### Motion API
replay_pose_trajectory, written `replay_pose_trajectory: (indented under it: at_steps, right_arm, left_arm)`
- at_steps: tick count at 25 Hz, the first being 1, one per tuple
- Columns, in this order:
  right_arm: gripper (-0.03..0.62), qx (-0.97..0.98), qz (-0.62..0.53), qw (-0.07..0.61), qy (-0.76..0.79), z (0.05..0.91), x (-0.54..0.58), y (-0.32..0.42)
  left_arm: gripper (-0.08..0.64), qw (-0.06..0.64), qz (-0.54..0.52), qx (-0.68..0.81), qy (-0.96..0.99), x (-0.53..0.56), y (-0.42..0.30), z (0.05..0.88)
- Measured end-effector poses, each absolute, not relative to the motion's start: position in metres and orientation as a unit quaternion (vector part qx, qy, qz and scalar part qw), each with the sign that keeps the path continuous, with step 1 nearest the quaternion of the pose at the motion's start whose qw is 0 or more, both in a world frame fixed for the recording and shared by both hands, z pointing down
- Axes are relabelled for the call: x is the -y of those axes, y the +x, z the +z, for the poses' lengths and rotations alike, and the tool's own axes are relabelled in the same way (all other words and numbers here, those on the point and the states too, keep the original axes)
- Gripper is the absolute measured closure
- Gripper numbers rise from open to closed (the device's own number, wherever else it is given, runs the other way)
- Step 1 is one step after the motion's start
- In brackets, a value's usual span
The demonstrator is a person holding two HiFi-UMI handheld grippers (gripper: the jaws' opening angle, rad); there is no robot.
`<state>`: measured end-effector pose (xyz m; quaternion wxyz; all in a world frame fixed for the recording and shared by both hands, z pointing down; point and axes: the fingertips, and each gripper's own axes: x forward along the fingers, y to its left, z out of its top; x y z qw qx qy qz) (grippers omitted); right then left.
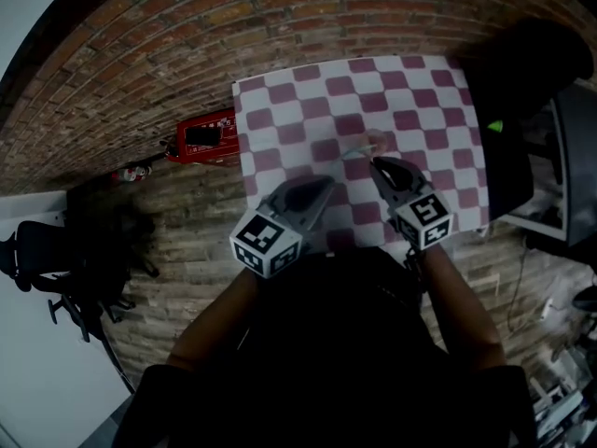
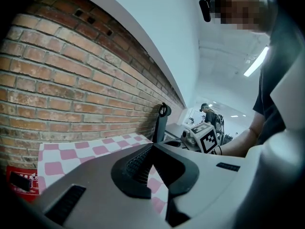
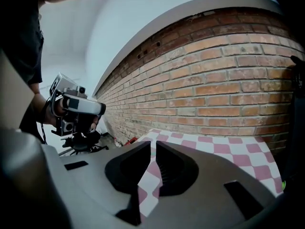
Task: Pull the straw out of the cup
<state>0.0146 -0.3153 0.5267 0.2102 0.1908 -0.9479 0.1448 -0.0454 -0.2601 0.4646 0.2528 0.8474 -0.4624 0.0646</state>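
Observation:
A pink-and-white checked table (image 1: 280,110) stands against a brick wall. On it, near the middle, I make out a faint pale see-through cup (image 1: 375,141) with a thin straw (image 1: 353,153) slanting off to its left; both are too dim to describe further. My right gripper (image 1: 377,162) hovers just in front of the cup, and its jaws are closed with nothing visible between them (image 3: 153,143). My left gripper (image 1: 324,183) hangs lower left of the straw, also shut and empty (image 2: 152,146). Neither gripper view shows the cup.
A red box (image 1: 201,138) lies left of the table by the wall, also seen as a red box (image 2: 19,182). A black office chair (image 1: 56,269) stands at far left. Dark furniture (image 1: 532,73) crowds the table's right edge; a black chair back (image 2: 161,123) rises there.

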Motion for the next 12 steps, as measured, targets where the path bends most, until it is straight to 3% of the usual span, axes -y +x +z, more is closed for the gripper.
replay_pose_trajectory:
  at_steps: [12]
  right_arm:
    - [0.501,0.951,0.084,0.28,0.1,0.572,0.333,-0.004]
  left_arm:
    - [0.548,0.272,0.059,0.488,0.827,0.278,-0.042,0.477]
